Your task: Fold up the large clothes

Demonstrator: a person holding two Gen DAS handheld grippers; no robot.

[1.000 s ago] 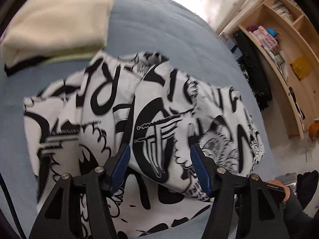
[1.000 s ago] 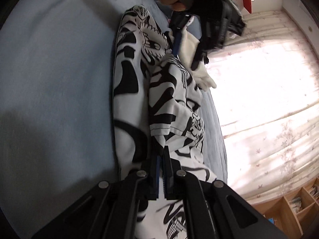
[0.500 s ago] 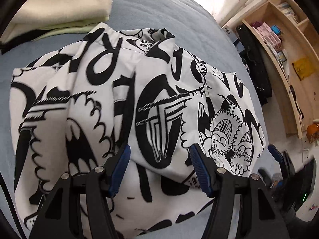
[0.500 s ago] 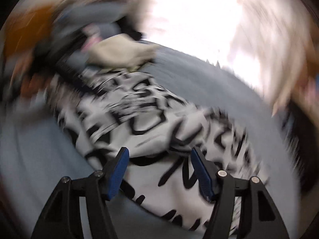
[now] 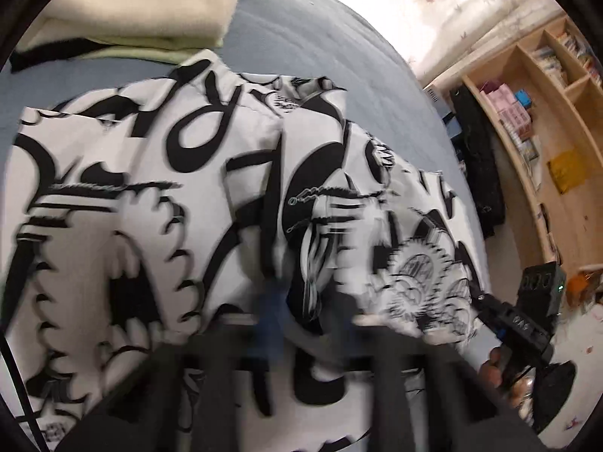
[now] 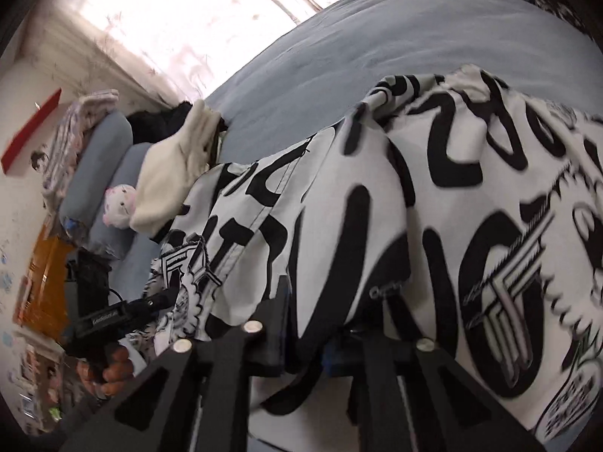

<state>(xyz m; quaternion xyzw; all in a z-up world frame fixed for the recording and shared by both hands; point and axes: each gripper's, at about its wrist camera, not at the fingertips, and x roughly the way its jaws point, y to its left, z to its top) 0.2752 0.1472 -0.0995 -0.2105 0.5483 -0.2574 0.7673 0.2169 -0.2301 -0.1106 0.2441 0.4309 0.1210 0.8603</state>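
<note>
Left tongs (image 5: 286, 301) have just snapped closed, and through the motion blur a ridge of the black-and-white printed garment (image 5: 158, 196) is pinched between them, at its near edge. Right tongs (image 6: 320, 339) have just been closing too, and a fold of the same garment (image 6: 433, 196) is draped between and over them; the cloth hides the pads, so whether they actually bite it I cannot tell. From the right wrist view, the left tongs (image 6: 158, 301) clamp the garment's left corner, a hand (image 6: 109, 369) wrapped round the handle. From the left wrist view, the right tongs (image 5: 493, 320) sit at the garment's right edge.

The garment lies rumpled and partly folded across the blue bed (image 5: 331, 56), filling most of its near half. Beyond the garment's far-left corner sits a cream folded stack (image 5: 143, 3), touching or nearly touching its edge. Past that, blue pillows (image 6: 101, 150) and a small pink soft toy (image 6: 118, 207). Right of the garment, off the bed, a wooden bookshelf (image 5: 535, 120) whose compartments hold pink boxes (image 5: 508, 105), a blue box (image 5: 524, 96), a yellow packet (image 5: 565, 165) and rows of books (image 5: 565, 45).
</note>
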